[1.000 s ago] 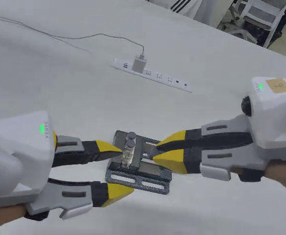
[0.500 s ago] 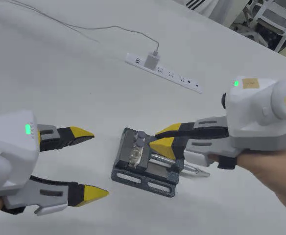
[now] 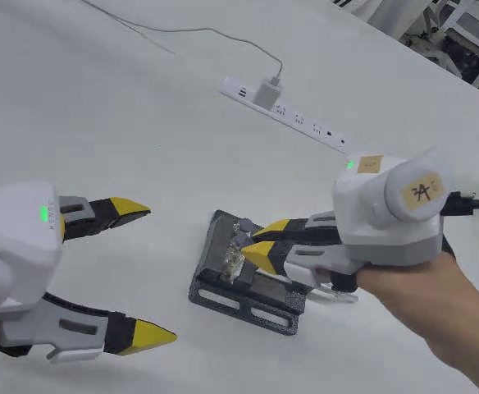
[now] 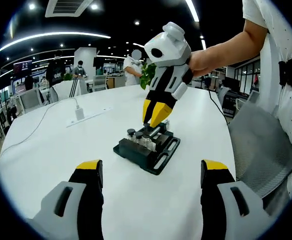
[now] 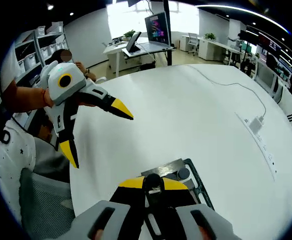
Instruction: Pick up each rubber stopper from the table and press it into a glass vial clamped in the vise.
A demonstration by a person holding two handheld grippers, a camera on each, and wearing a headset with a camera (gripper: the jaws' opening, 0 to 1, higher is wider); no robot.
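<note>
Bright, even light from ceiling strips leaves soft shadows on the white bench, while both gripper views bend at their edges.

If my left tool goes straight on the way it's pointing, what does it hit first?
Probably the vise, which sits centred ahead of the open left tool with bare table between them. The right tool is over the vise and might be met too; depth is unclear.

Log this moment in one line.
left gripper: open, apart from vise | right gripper: jaws together over vials | held item: unclear
</note>
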